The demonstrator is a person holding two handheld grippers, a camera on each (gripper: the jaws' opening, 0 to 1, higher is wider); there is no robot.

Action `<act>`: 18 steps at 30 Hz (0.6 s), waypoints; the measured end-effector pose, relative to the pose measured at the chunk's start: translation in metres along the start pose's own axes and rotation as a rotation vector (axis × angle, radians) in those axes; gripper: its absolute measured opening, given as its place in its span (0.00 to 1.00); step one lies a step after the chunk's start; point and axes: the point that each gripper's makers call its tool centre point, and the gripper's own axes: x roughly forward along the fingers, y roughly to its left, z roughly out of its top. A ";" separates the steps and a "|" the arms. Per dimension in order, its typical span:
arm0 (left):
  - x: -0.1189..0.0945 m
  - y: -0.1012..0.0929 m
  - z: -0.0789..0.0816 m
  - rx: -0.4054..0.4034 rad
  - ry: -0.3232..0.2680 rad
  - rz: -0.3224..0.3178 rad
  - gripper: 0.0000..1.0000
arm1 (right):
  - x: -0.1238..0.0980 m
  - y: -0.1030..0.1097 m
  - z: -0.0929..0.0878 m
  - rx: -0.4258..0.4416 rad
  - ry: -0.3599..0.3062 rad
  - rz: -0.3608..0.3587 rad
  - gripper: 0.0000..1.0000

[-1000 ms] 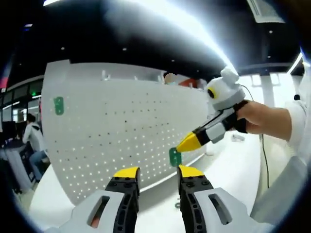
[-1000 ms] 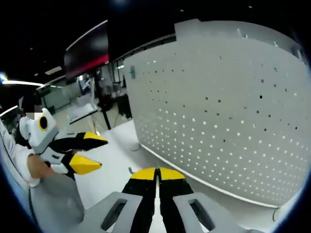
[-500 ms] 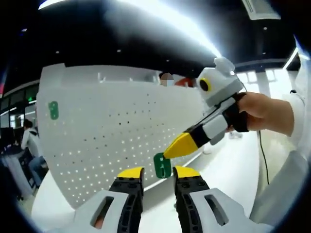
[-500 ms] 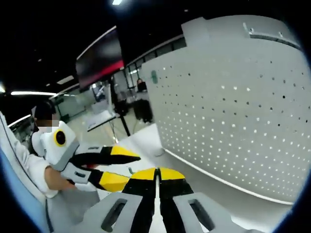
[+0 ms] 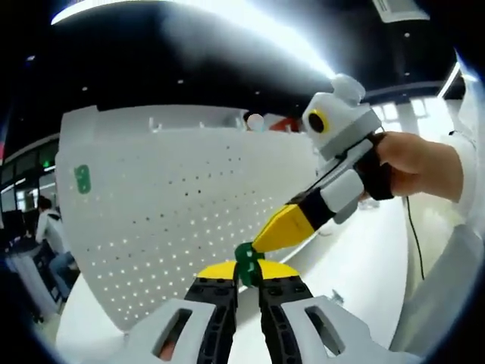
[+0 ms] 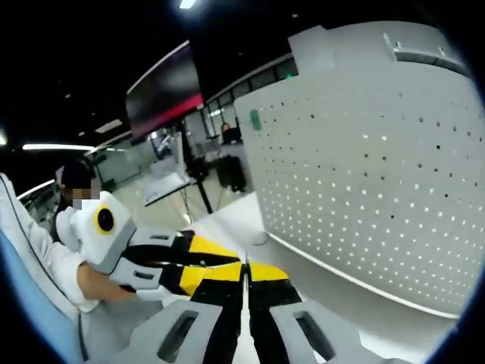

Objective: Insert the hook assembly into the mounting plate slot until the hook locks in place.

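Where white tabletop (image 5: 364, 250) spreads, pegboard (image 5: 182, 205) upright, dim office behind.

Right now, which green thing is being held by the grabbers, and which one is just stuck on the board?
The green hook piece low in the left gripper view sits pinched between the left gripper jaws. The other green piece sits high on the white pegboard, near its left edge.

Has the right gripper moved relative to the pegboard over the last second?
Yes. In the left gripper view, the right gripper has swung down and left across the pegboard, meeting the green hook piece.
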 end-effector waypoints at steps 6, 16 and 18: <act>0.000 -0.002 0.000 0.022 0.003 -0.008 0.05 | 0.001 0.002 0.002 -0.008 -0.001 0.005 0.00; -0.001 0.001 0.002 0.024 -0.006 0.006 0.04 | 0.001 0.005 0.004 -0.019 -0.002 0.011 0.00; -0.001 0.002 0.001 0.017 -0.003 0.008 0.04 | 0.000 0.006 0.005 -0.027 -0.006 0.015 0.00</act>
